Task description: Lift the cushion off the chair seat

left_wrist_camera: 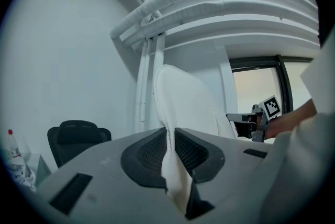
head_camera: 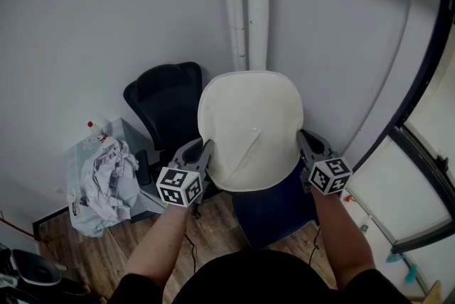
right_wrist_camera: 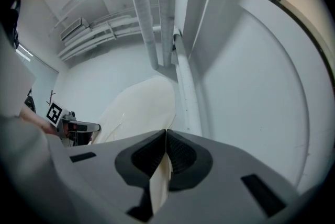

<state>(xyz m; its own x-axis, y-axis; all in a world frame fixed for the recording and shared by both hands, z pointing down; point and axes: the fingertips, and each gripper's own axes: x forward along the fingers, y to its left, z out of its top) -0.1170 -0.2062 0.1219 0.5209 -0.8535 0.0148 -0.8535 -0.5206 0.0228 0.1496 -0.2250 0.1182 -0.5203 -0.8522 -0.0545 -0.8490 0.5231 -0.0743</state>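
Item: cream, rounded fabric cushion [head_camera: 249, 128], held up over the dark blue chair seat [head_camera: 274, 207]. I have my left gripper [head_camera: 205, 153] clamped on the cushion's left edge. My right gripper [head_camera: 303, 146] is pinched almost closed on the right edge, and both grippers are above the seat.

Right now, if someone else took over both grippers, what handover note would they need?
Left gripper: shut on the left edge of the cream cushion.
Right gripper: shut on its right edge.
Cushion: held up between the two, above the blue chair seat and apparently clear of it.
Done: both grips taken, cushion lifted.
Left: probably little; keep both grips tight and level, and carry it clear of the chair.
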